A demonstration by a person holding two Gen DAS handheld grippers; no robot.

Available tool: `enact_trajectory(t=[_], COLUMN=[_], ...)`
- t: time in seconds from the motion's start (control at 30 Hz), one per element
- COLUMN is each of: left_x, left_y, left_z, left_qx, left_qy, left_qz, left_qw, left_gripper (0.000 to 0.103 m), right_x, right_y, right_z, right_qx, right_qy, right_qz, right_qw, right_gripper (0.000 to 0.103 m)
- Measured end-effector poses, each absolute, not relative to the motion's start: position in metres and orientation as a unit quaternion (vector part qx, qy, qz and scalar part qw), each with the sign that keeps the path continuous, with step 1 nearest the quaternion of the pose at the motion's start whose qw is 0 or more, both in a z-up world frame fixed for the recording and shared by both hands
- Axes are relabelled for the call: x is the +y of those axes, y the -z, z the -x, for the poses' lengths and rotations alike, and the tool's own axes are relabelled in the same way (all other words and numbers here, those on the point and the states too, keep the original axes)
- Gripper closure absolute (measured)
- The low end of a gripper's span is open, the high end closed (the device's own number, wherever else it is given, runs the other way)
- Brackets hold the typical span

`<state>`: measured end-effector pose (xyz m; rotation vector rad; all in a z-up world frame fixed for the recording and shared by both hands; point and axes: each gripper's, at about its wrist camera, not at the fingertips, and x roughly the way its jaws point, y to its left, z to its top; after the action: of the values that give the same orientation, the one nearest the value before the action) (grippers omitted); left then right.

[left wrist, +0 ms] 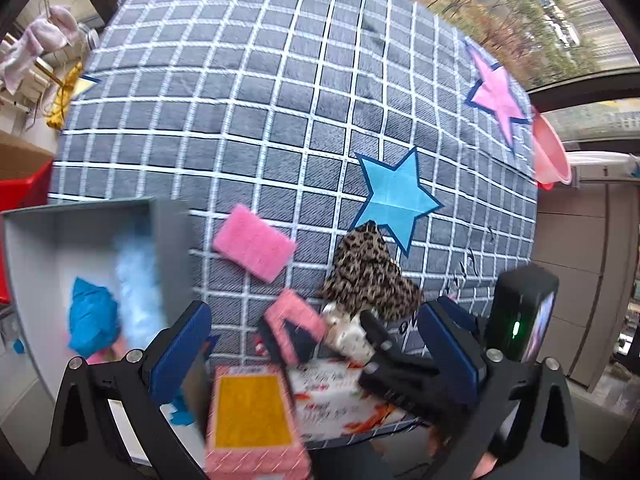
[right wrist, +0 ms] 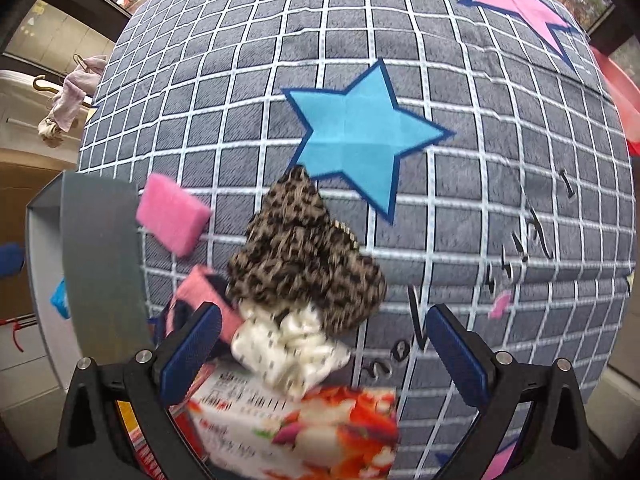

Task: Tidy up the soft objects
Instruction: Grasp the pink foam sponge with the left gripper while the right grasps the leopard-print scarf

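On the grey checked blanket point(left wrist: 240, 120) lie a pink sponge point(left wrist: 254, 242) point(right wrist: 172, 214), a leopard-print fabric piece point(left wrist: 368, 272) point(right wrist: 304, 256), a white dotted scrunchie point(left wrist: 348, 336) point(right wrist: 288, 344), a pink-and-navy cloth point(left wrist: 296, 316) point(right wrist: 200, 292) and a floral tissue pack point(left wrist: 336, 400) point(right wrist: 304, 428). A pink pack with a yellow panel point(left wrist: 252, 416) lies nearest. My left gripper point(left wrist: 316, 348) is open above this pile. My right gripper point(right wrist: 324, 348) is open too, with the scrunchie and tissue pack between its pads, untouched. One of its black fingers point(left wrist: 384, 352) shows in the left wrist view.
A grey open box point(left wrist: 160, 216) point(right wrist: 100, 240) stands at the left, holding blue and light-blue soft items point(left wrist: 92, 320). A red bin point(left wrist: 20, 192) sits behind it. A pink basin point(left wrist: 548, 152) is at the blanket's right edge. Clothes hang on a hanger point(left wrist: 36, 48).
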<state>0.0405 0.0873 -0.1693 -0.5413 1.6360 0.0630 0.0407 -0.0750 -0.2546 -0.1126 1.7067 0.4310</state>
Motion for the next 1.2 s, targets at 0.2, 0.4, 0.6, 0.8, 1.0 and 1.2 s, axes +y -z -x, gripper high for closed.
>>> enact_trajectory(t=[0.2,0.4,0.6,0.8,1.0,1.2], left_x=[0.081,0.079,0.079,0.074,0.071,0.025], left_y=[0.216,0.247,0.268,0.291,0.303,0.292], left_z=[-0.064,-0.062,-0.060,-0.054,-0.057,-0.091], left_qx=[0.751,0.768,0.767,0.763,0.759,0.732], left_qy=[-0.077,-0.126,-0.171,-0.202,-0.226,-0.123], left_qz=[0.224,0.209,0.216,0.256,0.249,0.232], left_qw=[0.617,0.592,0.579,0.558,0.558,0.629], left_gripper=[0.000,0.000,0.000,0.000,0.000,0.000], right_x=[-0.069,-0.095,-0.132,-0.146,-0.171,-0.210], right_y=[0.287,0.304,0.304,0.287,0.261,0.248], right_z=[-0.047,-0.063,-0.073,-0.068,-0.065,-0.064], right_qx=[0.744,0.730,0.739,0.734,0.723,0.716], right_qy=[-0.180,-0.101,-0.089,-0.102,-0.103,-0.078], right_qz=[0.050,0.087,0.042,0.016,0.002,-0.012], right_qw=[0.642,0.671,0.667,0.672,0.684,0.694], right_gripper=[0.000,0.000,0.000,0.000,0.000,0.000])
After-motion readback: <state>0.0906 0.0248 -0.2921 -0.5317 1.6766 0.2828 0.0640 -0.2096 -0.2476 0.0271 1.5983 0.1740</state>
